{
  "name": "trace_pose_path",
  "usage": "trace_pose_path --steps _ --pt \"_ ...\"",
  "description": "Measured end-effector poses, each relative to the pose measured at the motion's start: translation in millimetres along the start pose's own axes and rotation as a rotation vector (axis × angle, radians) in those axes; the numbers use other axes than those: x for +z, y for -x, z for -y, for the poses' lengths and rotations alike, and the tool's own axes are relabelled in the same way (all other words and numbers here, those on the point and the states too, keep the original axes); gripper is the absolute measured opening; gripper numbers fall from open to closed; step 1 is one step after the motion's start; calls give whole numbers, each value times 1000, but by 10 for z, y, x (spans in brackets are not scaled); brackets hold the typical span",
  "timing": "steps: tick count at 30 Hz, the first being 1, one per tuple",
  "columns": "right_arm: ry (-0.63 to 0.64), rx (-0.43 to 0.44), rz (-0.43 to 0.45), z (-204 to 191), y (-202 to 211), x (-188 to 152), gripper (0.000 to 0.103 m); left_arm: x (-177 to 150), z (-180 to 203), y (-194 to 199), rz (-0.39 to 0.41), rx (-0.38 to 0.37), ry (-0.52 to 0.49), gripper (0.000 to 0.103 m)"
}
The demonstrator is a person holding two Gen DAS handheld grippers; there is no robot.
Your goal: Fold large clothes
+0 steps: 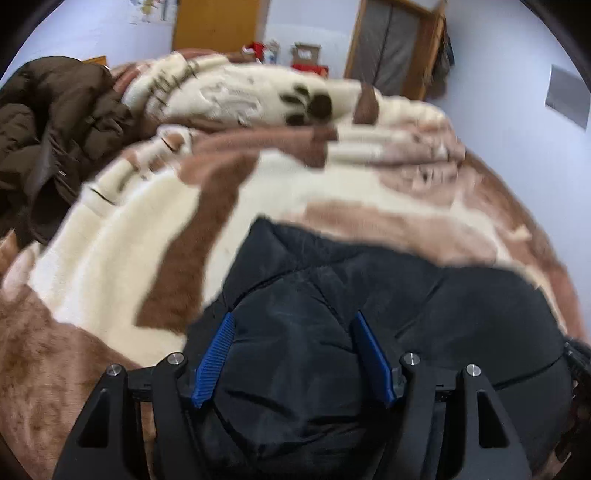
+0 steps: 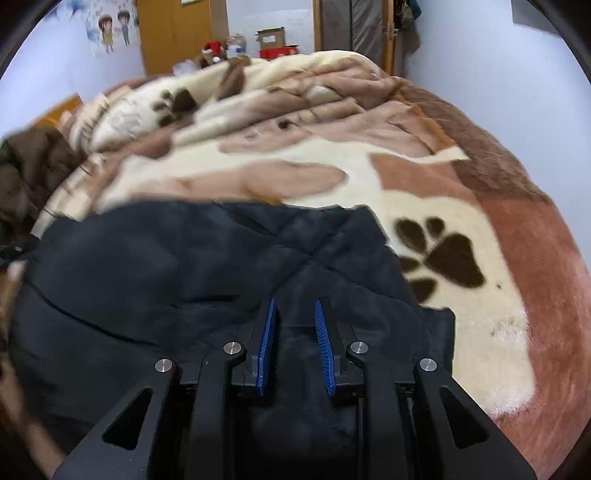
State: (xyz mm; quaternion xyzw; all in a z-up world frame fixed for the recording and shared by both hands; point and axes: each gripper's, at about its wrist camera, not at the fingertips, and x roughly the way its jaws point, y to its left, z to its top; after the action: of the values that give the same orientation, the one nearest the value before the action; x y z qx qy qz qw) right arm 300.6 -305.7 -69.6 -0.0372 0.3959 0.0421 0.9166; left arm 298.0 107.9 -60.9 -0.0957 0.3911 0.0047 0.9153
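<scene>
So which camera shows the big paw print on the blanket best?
The right wrist view: the big dark paw print lies close and sharp on the blanket, right beside the black jacket. The left wrist view shows only a smaller, blurrier paw print far back on the bunched-up blanket.

I'm working in what looks like a home bedroom: a bed under a plush paw-print blanket (image 2: 461, 332) fills mid-frame, with a cartoon wall sticker (image 2: 112, 31) upper left and, blurrily, a wooden wardrobe (image 2: 173, 33) beside it.

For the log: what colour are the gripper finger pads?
Blue, ribbed pads, clearest in the left wrist view.
</scene>
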Motion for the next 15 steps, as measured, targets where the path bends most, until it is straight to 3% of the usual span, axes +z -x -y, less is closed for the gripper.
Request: trace_pose_path --steps 3,9,15 --pt "-16 -22 18 21 -22 -116 23 9 38 -155 21 -7 20 74" --pt "-22 -51 15 31 -75 -187 22 38 238 -406 14 12 -33 79" --pt "-39 -44 -35 63 108 -27 22 141 129 -98 -2 -22 -5 79"
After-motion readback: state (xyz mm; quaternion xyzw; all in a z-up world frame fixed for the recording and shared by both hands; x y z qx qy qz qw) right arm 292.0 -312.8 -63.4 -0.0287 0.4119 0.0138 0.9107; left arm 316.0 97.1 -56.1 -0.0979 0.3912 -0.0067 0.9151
